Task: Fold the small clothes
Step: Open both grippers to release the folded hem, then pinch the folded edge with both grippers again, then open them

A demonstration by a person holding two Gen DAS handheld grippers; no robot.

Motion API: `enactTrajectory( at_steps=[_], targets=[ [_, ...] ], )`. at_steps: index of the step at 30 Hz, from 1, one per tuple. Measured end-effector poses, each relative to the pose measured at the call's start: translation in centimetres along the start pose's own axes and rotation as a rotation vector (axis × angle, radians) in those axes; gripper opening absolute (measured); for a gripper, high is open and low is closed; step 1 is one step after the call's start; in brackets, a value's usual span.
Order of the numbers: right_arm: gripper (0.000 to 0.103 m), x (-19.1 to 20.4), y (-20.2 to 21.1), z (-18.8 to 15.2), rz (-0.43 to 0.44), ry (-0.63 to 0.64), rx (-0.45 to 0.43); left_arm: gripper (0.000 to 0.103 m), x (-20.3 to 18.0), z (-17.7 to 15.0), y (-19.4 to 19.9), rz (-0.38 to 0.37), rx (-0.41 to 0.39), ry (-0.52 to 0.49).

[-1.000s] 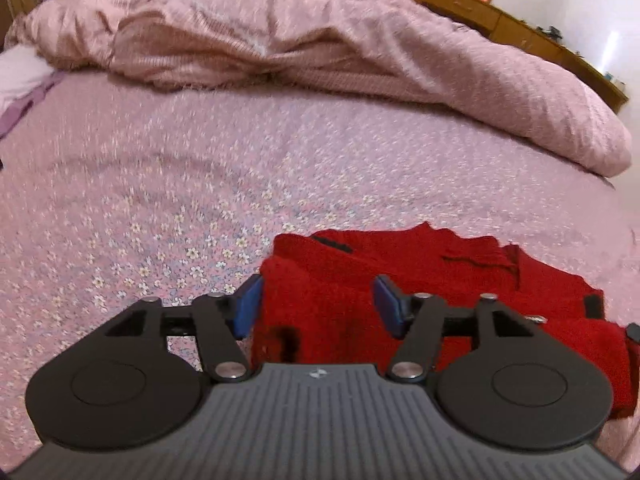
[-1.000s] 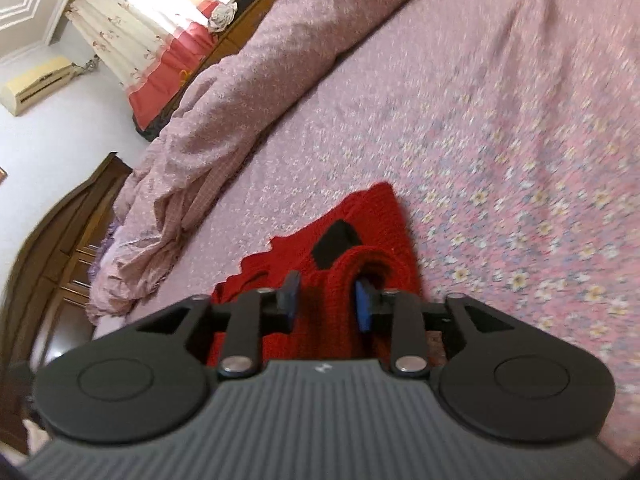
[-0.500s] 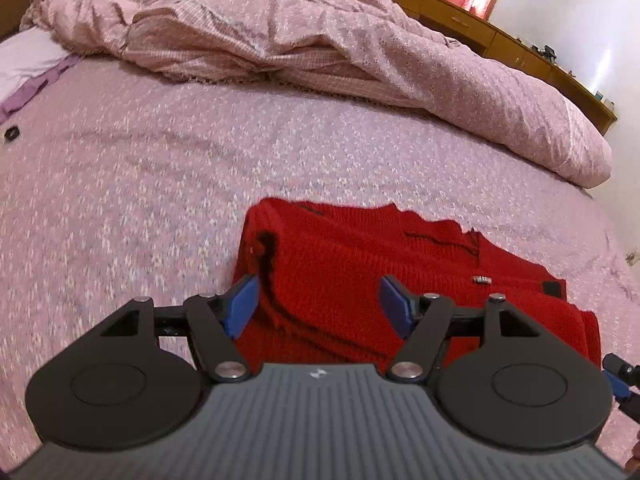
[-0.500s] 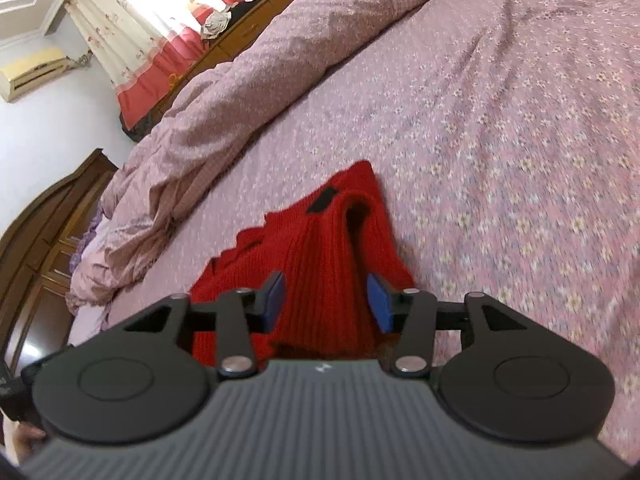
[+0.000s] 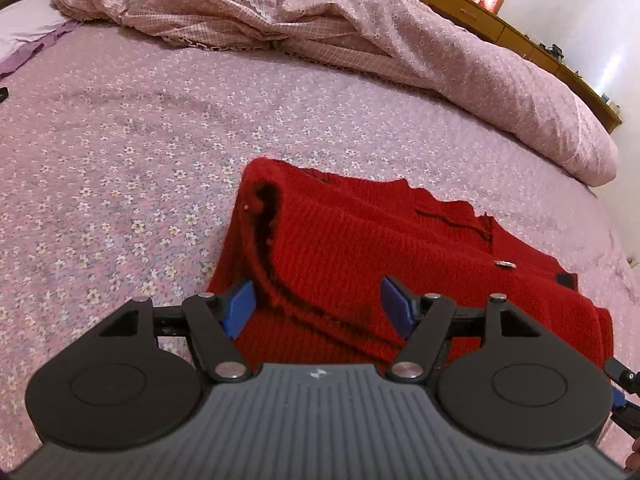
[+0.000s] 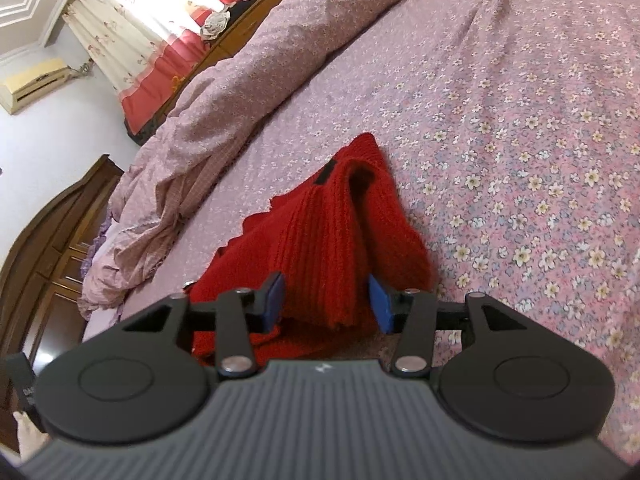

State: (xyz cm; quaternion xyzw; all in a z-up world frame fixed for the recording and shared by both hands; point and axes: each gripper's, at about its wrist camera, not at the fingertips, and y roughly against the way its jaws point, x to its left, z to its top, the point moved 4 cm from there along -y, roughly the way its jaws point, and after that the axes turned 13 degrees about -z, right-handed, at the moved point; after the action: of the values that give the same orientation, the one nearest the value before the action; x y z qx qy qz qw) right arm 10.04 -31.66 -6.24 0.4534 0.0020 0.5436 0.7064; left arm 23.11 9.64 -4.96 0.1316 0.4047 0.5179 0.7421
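Red knitwear, a folded sweater (image 5: 400,252), lay on the flowered pink bedsheet (image 5: 120,160), with a rumpled pink quilt (image 5: 360,36) bunched beyond it. We held our left gripper (image 5: 318,306) just over its near edge, pads spread wide and pressing nothing. Our right gripper (image 6: 326,298) had just been opening; a raised fold of the sweater (image 6: 320,240) stood between its blue pads (image 6: 378,300), which had let go.
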Motion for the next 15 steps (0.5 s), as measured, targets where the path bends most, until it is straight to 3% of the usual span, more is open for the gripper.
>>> enactTrajectory(
  at_steps=[5,7,9,10,11,12,15],
  targets=[
    [0.050,0.1,-1.2,0.2,-0.008,0.021,0.009,0.070,0.4,0.6,-1.4,0.007,0.002,-0.006],
    [0.049,0.2,-1.5,0.2,-0.003,0.036,0.012,0.063,0.4,0.8,-1.8,0.010,0.003,-0.009],
    [0.042,0.4,-1.7,0.3,0.002,0.054,0.016,0.041,0.6,1.0,-2.0,0.021,0.005,-0.003],
    [0.022,0.5,-1.7,0.4,0.012,0.060,0.019,0.035,0.7,1.2,-2.0,0.017,0.006,0.006],
    [0.014,0.7,-1.7,0.6,0.021,0.066,0.022,0.024,0.8,1.4,-2.0,0.004,0.005,0.016],
    [0.014,0.8,-1.6,0.8,0.030,0.062,0.018,0.015,0.8,1.7,-1.9,-0.013,0.003,0.027],
    [0.013,1.3,-1.3,2.0,0.073,0.043,-0.003,0.011,0.6,2.9,-1.8,-0.033,-0.011,0.013]
  ],
)
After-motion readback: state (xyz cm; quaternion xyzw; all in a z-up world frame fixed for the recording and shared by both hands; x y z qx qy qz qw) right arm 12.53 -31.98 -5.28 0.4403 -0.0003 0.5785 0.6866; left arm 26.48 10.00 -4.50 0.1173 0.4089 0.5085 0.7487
